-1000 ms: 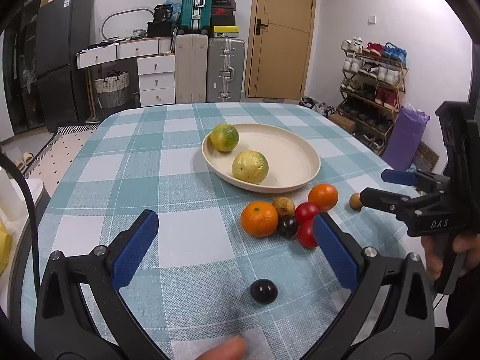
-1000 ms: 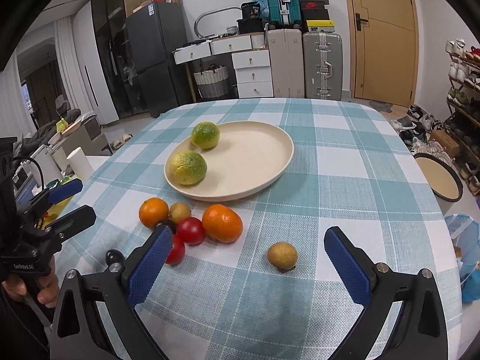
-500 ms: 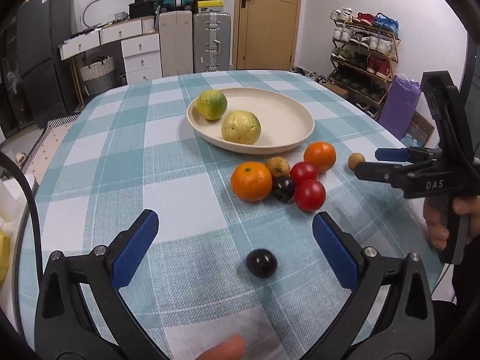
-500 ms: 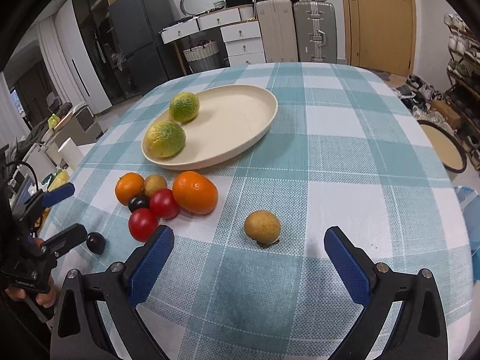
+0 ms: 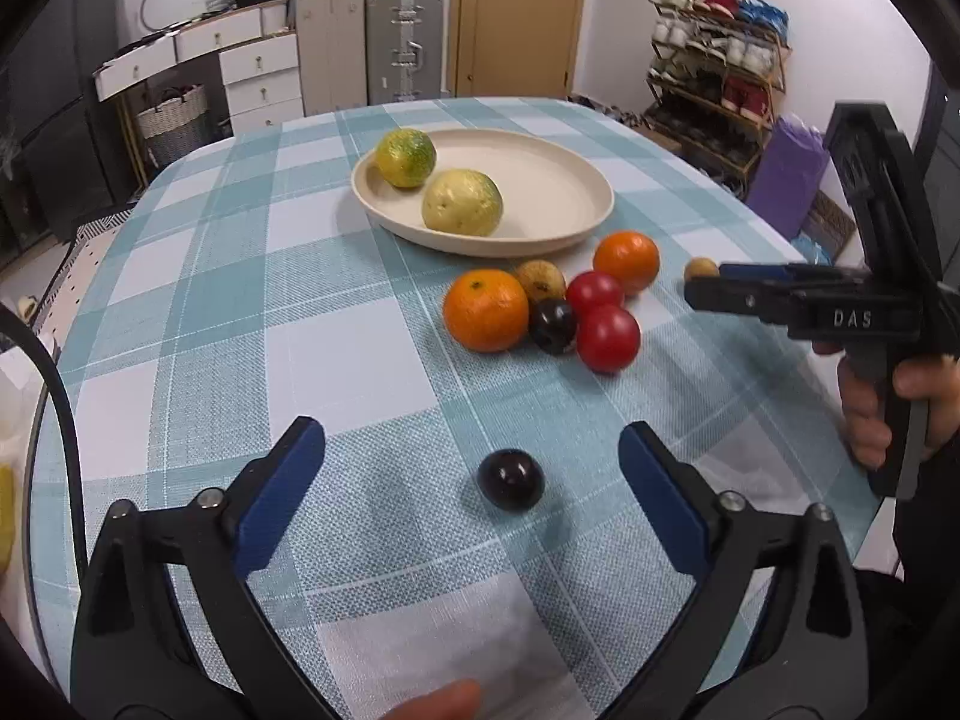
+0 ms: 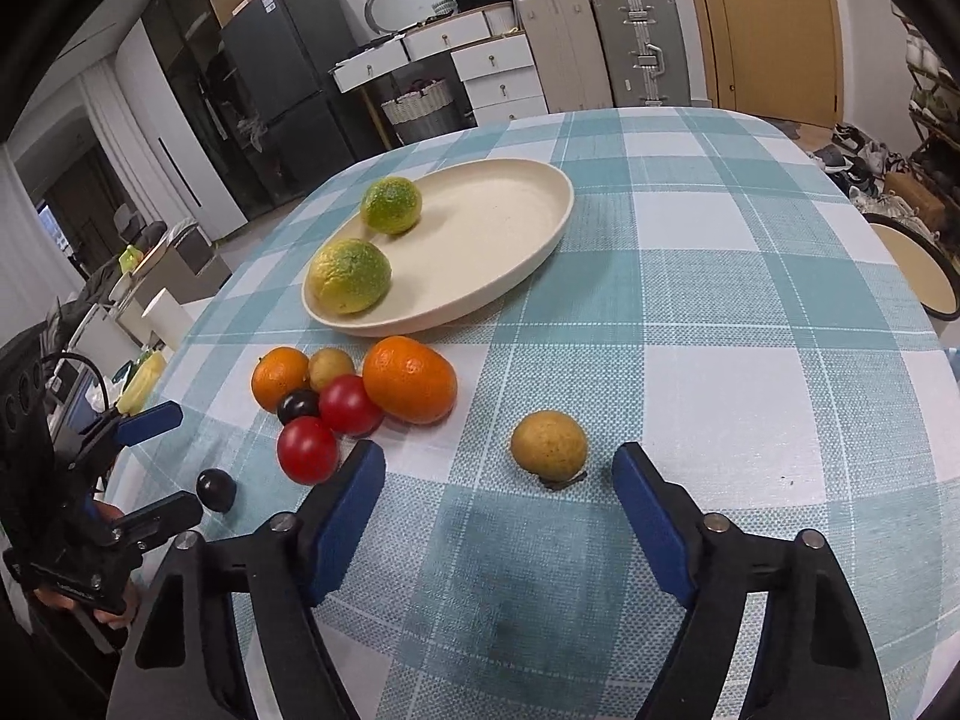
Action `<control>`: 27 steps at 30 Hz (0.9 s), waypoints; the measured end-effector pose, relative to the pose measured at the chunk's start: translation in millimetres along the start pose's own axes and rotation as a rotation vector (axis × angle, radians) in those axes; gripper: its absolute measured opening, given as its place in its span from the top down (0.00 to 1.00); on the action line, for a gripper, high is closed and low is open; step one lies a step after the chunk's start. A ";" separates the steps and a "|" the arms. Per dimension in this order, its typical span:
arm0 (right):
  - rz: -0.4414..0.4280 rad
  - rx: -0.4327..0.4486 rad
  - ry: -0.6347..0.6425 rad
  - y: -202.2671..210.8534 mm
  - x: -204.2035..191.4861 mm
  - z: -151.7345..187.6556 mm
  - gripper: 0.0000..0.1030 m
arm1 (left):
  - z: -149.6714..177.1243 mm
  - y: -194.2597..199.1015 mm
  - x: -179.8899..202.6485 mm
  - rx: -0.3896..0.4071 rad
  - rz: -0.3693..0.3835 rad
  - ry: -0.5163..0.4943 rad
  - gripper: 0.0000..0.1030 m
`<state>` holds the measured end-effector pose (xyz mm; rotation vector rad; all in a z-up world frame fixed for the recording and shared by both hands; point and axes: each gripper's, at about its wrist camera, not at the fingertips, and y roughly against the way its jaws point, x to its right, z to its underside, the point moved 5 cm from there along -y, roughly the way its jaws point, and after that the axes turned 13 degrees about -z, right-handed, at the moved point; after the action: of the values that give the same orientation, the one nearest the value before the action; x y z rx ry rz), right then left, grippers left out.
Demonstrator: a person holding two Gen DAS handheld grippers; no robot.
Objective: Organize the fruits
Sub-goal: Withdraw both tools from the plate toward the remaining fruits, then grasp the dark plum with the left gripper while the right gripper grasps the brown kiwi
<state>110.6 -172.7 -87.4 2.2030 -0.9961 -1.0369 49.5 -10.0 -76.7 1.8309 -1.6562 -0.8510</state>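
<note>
A cream plate (image 5: 558,192) (image 6: 510,228) holds two yellow-green citrus fruits (image 5: 461,202) (image 6: 351,276). In front of it lies a cluster: two oranges (image 5: 486,310) (image 6: 410,380), two red tomatoes (image 5: 608,330) (image 6: 307,450), a dark plum (image 5: 553,326) and a brown fruit (image 5: 542,281). A lone dark plum (image 5: 511,479) (image 6: 216,490) lies between the open jaws of my left gripper (image 5: 471,480). A lone brown fruit (image 6: 548,442) (image 5: 701,269) lies just ahead of my open right gripper (image 6: 498,483).
The round table has a teal checked cloth (image 5: 300,312). Its front edge is close below both grippers. Suitcases, drawers and a shoe rack (image 5: 714,60) stand beyond the table. A round stool (image 6: 912,276) stands to the right.
Both grippers have moved forward and lower toward the table. The lone plum now sits between the left fingers, and the brown fruit is nearer the right fingers. No fruit has moved.
</note>
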 end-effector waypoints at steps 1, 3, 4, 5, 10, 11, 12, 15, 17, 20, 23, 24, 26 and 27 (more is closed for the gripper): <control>0.000 0.002 0.002 -0.1 -0.5 0.1 0.24 | 1.3 -1.2 1.6 -0.007 -0.001 -0.015 0.10; -0.001 0.001 0.000 -0.6 0.1 0.1 0.27 | 3.1 -3.6 3.5 -0.018 0.000 -0.028 0.18; 0.000 0.000 -0.002 -0.6 0.6 0.4 0.28 | 4.1 -4.8 4.0 -0.026 0.006 -0.029 0.21; 0.000 0.000 -0.005 -0.5 1.3 0.5 0.30 | 5.4 -6.2 4.3 -0.035 0.014 -0.032 0.26; 0.001 0.001 -0.008 -0.7 3.4 -0.1 0.36 | 10.4 -5.3 10.9 -0.037 0.043 -0.078 0.40; 0.002 -0.002 -0.007 -1.0 3.4 -0.1 0.39 | 11.1 -5.1 12.4 -0.036 0.046 -0.086 0.42; 0.003 -0.003 -0.009 -1.0 3.5 -0.3 0.40 | 12.2 -4.4 13.8 -0.035 0.049 -0.090 0.44; -0.011 0.009 -0.021 0.1 3.7 -2.0 0.43 | 13.8 -6.3 14.5 -0.046 0.060 -0.091 0.55; 0.001 0.010 -0.019 -0.1 4.5 -2.7 0.45 | 14.8 -7.5 14.5 -0.055 0.067 -0.088 0.57; 0.011 0.004 -0.027 -1.1 6.7 -1.6 0.49 | 15.1 -6.8 14.0 -0.056 0.079 -0.087 0.62; 0.022 0.003 -0.019 -1.8 6.3 -1.7 0.51 | 15.4 -6.9 13.8 -0.053 0.077 -0.091 0.63; 0.026 0.002 -0.016 -2.0 6.2 -1.7 0.52 | 15.4 -6.8 13.8 -0.053 0.080 -0.092 0.64; 0.033 -0.001 -0.012 -2.1 6.0 -1.4 0.57 | 15.4 -6.6 13.4 -0.053 0.084 -0.094 0.71; 0.038 -0.005 -0.008 -2.4 5.7 -0.9 0.61 | 15.5 -6.3 13.1 -0.053 0.085 -0.094 0.72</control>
<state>114.8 -175.7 -91.0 2.1691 -1.0344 -1.0312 42.9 -21.9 -93.0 1.6960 -1.7392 -0.9477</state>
